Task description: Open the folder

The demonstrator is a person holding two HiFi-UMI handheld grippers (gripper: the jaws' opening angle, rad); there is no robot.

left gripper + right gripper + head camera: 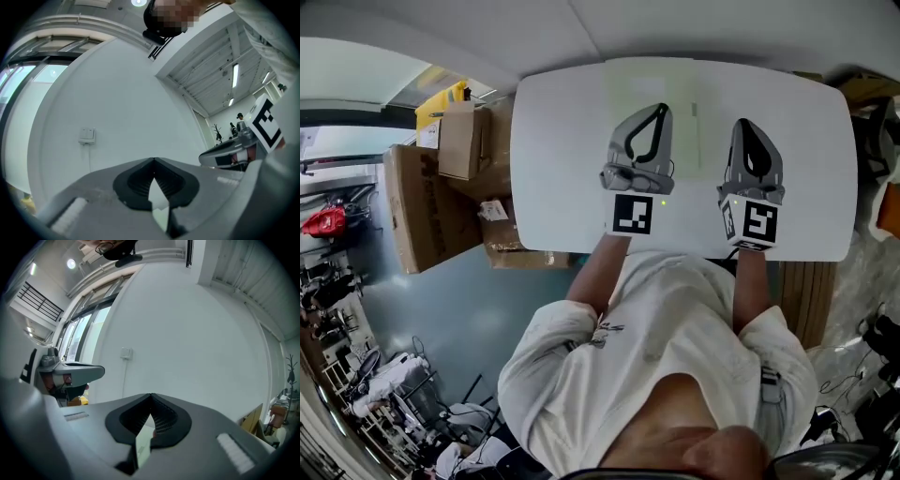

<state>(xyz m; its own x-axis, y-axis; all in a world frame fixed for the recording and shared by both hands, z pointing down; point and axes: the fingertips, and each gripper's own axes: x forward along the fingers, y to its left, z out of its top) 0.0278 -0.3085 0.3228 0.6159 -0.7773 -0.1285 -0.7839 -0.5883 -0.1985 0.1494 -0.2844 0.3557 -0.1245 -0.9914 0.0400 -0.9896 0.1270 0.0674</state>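
Note:
A pale, translucent folder (637,89) lies flat and closed on the white table (553,169), at its far middle. My left gripper (662,106) hovers over the folder's right half, jaws shut with nothing between them; its tips meet in the left gripper view (153,159). My right gripper (742,123) is to the right of the folder over bare table, also shut and empty, its tips meeting in the right gripper view (151,394). Both point away from me toward a white wall. Each gripper view catches the other gripper: the right one (234,150) and the left one (70,371).
Several cardboard boxes (422,187) stand on the floor left of the table. A wooden panel (806,291) sits by the table's near right corner. A light switch (86,136) is on the wall ahead.

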